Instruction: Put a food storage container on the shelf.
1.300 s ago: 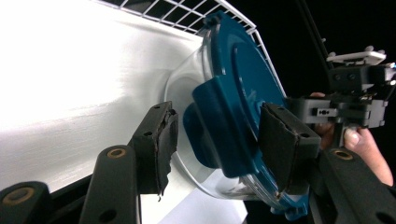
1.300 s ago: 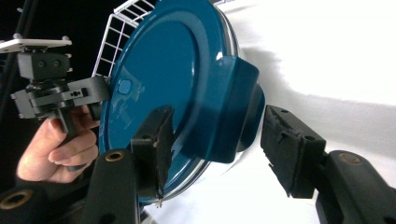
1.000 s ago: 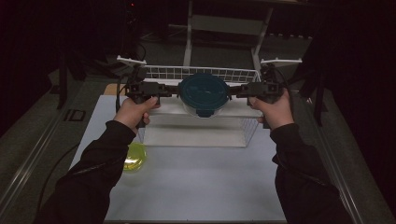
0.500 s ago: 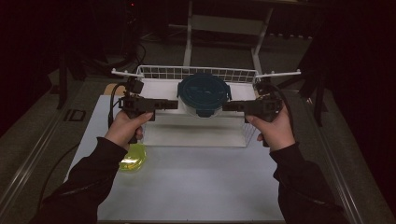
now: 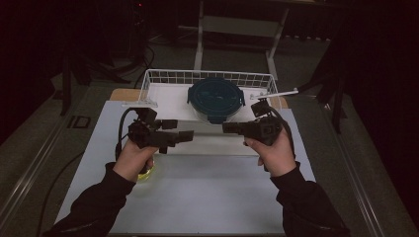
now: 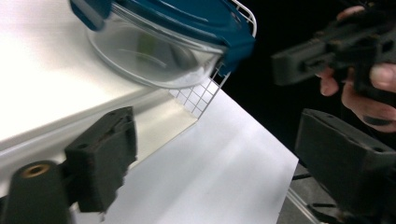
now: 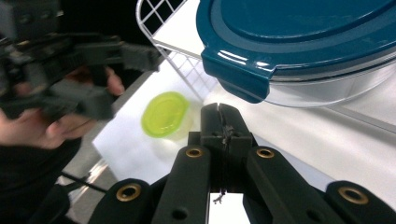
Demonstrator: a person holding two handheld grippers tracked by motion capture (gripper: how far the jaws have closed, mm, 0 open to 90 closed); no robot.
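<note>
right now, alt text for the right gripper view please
The right gripper, fingers pressed shut on nothing, points just below a round glass container with a dark teal lid sitting in a white wire basket. Beyond it a small lime-lidded tub rests on the white table.

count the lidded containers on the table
2: a glass bowl with a blue lid sits in the white wire basket; a small tub with a yellow-green lid sits by the left hand.

A dim room: grey floor (image 5: 29,148) around the white table (image 5: 207,197), a pale metal stand (image 5: 237,27) (legs splayed) beyond the table's far edge.
</note>
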